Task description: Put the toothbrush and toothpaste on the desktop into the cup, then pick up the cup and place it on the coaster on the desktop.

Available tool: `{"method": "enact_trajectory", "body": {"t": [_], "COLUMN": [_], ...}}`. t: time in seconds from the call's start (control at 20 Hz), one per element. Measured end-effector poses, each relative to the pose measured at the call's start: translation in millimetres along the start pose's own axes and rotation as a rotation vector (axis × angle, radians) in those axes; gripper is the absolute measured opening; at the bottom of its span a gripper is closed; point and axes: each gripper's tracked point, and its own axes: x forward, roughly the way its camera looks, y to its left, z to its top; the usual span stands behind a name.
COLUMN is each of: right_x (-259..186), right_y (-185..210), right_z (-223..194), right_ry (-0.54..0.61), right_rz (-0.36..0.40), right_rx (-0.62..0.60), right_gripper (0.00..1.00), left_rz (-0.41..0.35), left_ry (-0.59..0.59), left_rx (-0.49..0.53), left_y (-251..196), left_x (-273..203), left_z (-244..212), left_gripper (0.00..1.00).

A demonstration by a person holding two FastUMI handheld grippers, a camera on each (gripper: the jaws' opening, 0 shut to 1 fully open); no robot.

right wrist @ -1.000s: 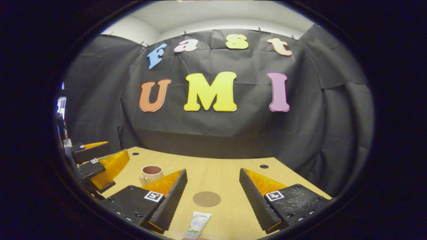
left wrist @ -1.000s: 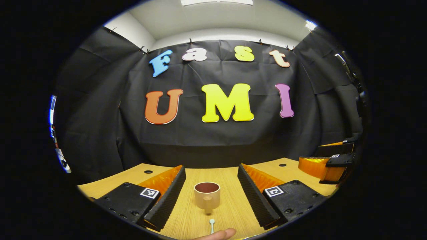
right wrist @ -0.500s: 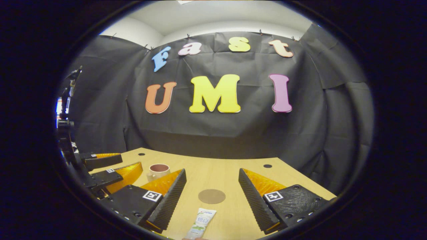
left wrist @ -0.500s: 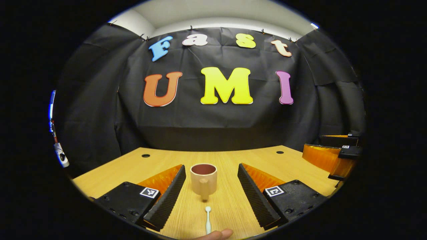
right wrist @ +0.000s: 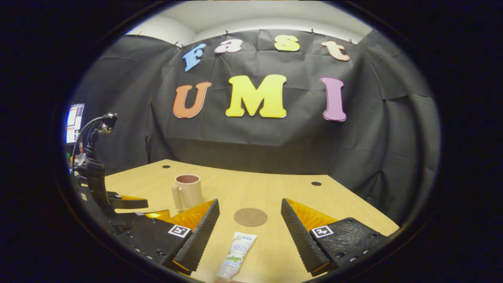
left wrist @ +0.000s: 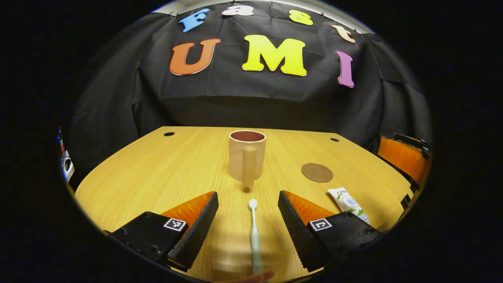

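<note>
Toothbrush (left wrist: 254, 236) is lying flat on the wooden surface (left wrist: 157, 173), pointing its head toward the mug (left wrist: 246, 155), and it is sitting in the open gap of the left tongs (left wrist: 247, 230), whose fingers are standing spread and touching nothing. In the right gripper view, the toothpaste tube (right wrist: 237, 254) is resting between the fingers of the right tongs (right wrist: 248, 239), which are likewise standing wide apart and gripping nothing. The round brown coaster (right wrist: 250, 217) is lying just beyond the tube, bare, and the mug is standing upright farther to the left with its handle turned toward the near side. In the left gripper view the tube is lying to the right of the toothbrush, near the coaster.

Neither item is in the mug yet, so the task is judged to be at its very start, with both tongs lining up for a pick.

Risks from here: the toothbrush is thin and lying low, so fingers closing too high may be sliding over it or flicking it sideways. The tube is soft and may be buckling under a hard squeeze. Dropping either one in off-centre could be knocking the mug over, since nothing is steadying it.
</note>
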Motion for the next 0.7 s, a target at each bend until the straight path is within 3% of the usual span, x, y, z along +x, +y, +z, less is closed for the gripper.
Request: {"method": "enact_trajectory", "body": {"t": [0.15, 0.3, 0.55, 0.6, 0.65, 0.7], "right_x": [3.3, 5.7, 6.3, 5.9, 5.2, 4.6], "right_y": [4.3, 7.5, 10.1, 9.3, 8.3, 6.8], "right_z": [-16.3, -27.8, -37.7, -36.2, -35.6, -35.1], "right_ry": [0.039, 0.067, 0.099, 0.095, 0.091, 0.089], "right_rz": [-0.002, 0.004, 0.017, 0.016, 0.016, 0.015], "right_rx": [-0.008, -0.006, 0.010, 0.011, 0.011, 0.014], "right_gripper": [0.95, 0.96, 0.96, 0.95, 0.96, 0.97], "left_rz": [-0.007, -0.021, -0.010, -0.011, -0.015, -0.012], "left_ry": [0.047, 0.083, 0.161, 0.187, 0.209, 0.221], "left_rx": [0.030, 0.030, 0.029, 0.025, 0.023, 0.028], "left_y": [-2.2, -5.6, -0.9, -0.6, -0.4, 0.3], "left_x": [-0.9, -0.4, 0.8, -0.1, 0.0, -0.4], "left_z": [-14.6, -24.4, -38.0, -42.2, -46.8, -48.7], "left_gripper": [0.98, 0.76, 0.65, 0.68, 0.61, 0.65]}}
